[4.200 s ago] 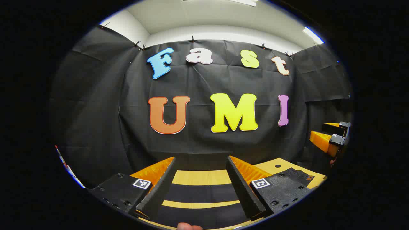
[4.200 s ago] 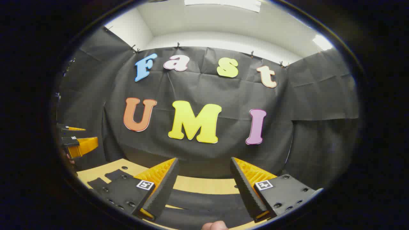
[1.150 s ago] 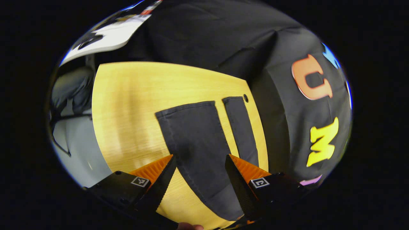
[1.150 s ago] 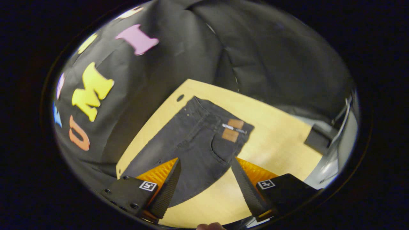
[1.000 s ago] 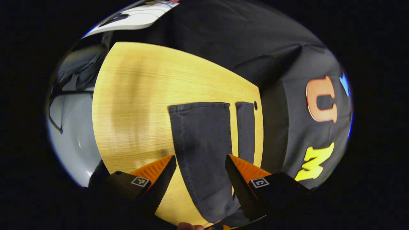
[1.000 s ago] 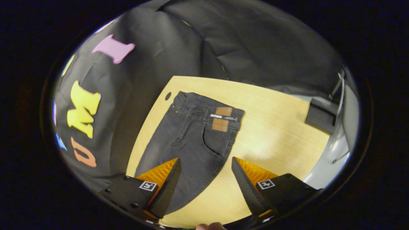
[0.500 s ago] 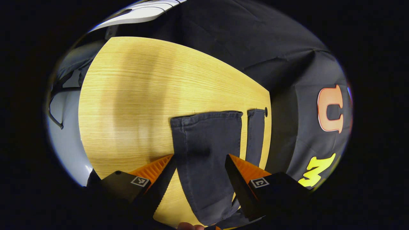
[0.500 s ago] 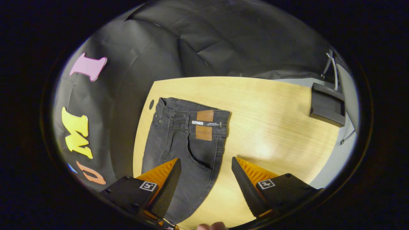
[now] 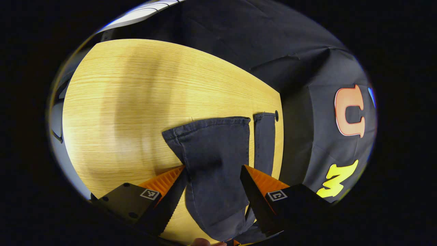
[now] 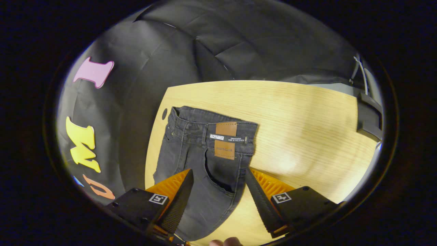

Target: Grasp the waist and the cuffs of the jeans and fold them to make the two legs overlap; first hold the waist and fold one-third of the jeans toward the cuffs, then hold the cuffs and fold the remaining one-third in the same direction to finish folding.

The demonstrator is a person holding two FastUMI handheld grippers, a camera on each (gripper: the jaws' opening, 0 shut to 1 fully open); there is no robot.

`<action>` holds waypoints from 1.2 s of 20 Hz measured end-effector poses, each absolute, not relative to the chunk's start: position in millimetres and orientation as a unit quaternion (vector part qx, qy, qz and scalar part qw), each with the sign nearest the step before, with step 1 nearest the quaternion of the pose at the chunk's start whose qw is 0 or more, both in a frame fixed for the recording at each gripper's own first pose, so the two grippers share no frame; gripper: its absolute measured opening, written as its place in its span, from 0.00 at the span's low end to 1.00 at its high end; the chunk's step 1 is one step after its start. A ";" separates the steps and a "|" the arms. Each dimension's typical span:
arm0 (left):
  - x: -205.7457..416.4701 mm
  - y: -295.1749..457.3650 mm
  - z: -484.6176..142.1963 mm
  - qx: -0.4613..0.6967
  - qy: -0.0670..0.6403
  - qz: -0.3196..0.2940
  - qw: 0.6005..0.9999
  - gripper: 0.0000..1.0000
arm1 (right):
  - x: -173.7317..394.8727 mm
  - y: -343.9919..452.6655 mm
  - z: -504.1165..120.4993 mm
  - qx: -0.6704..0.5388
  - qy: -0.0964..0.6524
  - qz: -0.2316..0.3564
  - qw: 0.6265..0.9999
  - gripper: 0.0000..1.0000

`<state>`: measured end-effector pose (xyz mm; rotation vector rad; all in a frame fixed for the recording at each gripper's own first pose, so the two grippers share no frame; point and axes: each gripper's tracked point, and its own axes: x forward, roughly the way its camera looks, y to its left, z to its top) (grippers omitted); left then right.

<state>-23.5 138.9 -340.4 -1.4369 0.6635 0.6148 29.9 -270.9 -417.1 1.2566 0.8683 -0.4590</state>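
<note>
Desk carries the jeans laid flat, legs apart, running along its far edge by the wall. Left hand-held gripper hangs open over the near leg's cuff; right hand-held gripper hangs open over the waist, near the pocket. Nothing gripped yet. For a clean leg-over-leg fold, I'd pinch the near edge at both ends, lift level and together, then lay it seam on seam.

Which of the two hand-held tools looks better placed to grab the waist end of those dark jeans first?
The right tool, probably. It hangs open over the waistband, near the brown patch of the dark grey denim jeans. The left tool, also open, sits at the leg cuffs instead.
</note>
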 end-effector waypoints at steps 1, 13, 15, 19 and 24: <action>-19.4 139.5 -341.1 -0.635 0.292 0.270 0.662 0.98 | 31.3 -270.1 -418.9 0.572 0.387 -0.208 0.693 0.92; 8.2 132.0 -358.1 -0.635 0.329 0.252 0.652 0.50 | 10.6 -278.4 -434.0 0.536 0.424 -0.311 0.661 0.22; 10.5 129.6 -363.0 -0.630 0.341 0.256 0.649 0.43 | 17.7 -275.8 -442.4 0.542 0.420 -0.314 0.656 0.09; 6.8 130.4 -357.6 -0.626 0.357 0.246 0.648 0.12 | 18.7 -275.7 -442.8 0.579 0.414 -0.307 0.632 0.00; 7.5 129.1 -345.2 -0.625 0.377 0.229 0.645 0.03 | 20.0 -276.6 -432.4 0.588 0.406 -0.290 0.637 0.01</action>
